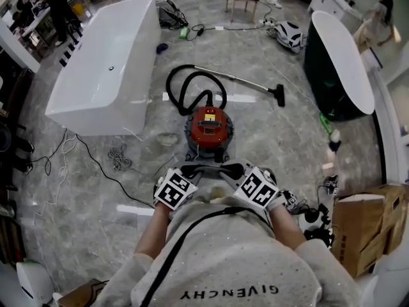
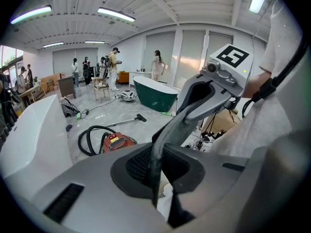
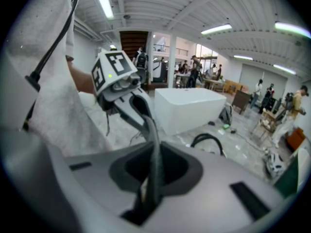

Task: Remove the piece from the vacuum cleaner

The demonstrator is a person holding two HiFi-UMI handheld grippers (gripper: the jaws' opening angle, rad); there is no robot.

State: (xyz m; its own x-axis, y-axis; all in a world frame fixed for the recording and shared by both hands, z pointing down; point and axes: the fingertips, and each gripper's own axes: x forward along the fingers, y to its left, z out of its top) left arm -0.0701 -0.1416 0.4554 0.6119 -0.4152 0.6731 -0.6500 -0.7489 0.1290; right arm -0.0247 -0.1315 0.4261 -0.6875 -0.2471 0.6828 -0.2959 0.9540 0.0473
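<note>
Left gripper (image 2: 156, 161) and right gripper (image 3: 154, 171) both pinched together, empty, tucked close at the chest. Well ahead on the floor (image 1: 275, 139): red vacuum cleaner (image 1: 208, 125), black hose (image 1: 185, 85) looped behind. Probably heavy canister, springy hose; best gripped at the rigid cuff.

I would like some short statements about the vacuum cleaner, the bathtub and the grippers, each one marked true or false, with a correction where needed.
1. The red vacuum cleaner stands on the floor in front of the person. True.
2. The left gripper holds the hose. False: its jaws are together on nothing, and the hose lies looped on the floor.
3. In the head view, a white bathtub stands left of the vacuum cleaner. True.
4. The wand stands upright. False: it lies flat on the floor.
</note>
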